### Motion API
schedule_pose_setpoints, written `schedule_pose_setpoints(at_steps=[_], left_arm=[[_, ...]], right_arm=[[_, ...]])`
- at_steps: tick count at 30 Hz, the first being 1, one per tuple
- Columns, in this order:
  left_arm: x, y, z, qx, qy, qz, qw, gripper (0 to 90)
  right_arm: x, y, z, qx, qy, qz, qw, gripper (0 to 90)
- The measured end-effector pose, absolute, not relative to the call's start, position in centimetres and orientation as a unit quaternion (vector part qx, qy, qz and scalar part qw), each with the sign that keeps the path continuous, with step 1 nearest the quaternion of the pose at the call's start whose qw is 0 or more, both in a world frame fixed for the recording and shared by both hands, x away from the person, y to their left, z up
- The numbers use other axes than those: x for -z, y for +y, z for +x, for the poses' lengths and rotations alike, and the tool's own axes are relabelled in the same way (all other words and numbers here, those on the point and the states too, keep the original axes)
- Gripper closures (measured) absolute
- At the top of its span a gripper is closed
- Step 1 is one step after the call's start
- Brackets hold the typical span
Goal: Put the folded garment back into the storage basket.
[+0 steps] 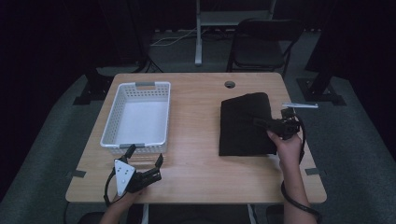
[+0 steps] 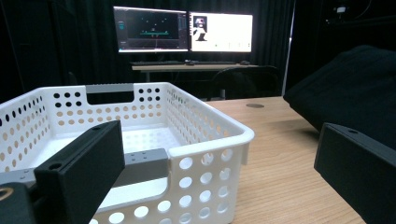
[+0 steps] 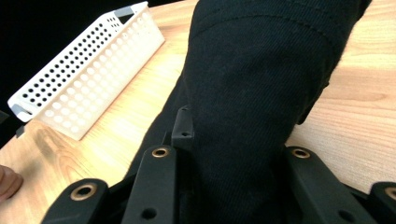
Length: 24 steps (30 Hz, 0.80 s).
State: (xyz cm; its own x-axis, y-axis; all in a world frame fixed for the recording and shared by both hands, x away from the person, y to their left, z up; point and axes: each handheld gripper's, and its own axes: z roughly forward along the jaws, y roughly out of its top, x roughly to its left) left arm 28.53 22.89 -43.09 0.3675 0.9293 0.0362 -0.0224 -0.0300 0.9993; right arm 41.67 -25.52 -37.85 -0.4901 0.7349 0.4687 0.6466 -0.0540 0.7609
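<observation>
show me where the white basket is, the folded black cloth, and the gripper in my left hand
white basket (image 1: 117, 108): high view, on its left wall.
folded black cloth (image 1: 243, 126): high view, on its middle.
left gripper (image 1: 145, 157): high view, between its open jaws.

No legible text, label, brand, number or sign found. Two lit monitors noted in the left gripper view, behind the table: graphics on both screens too small and blurred to read. Checked likewise the white basket, the black cloth and the wooden table: plain surfaces, unmarked. White dots seen on the grey plate of the left gripper, forming no characters.
</observation>
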Motion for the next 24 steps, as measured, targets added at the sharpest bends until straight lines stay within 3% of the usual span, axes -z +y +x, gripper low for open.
schedule_pose_setpoints(at_steps=[24], left_arm=[[43.1, 22.9, 28.6, -0.409, 0.386, 0.591, 0.578, 2.9]], right_arm=[[34.5, -25.4, 41.6, -0.56, 0.672, 0.481, 0.049, 70.5]])
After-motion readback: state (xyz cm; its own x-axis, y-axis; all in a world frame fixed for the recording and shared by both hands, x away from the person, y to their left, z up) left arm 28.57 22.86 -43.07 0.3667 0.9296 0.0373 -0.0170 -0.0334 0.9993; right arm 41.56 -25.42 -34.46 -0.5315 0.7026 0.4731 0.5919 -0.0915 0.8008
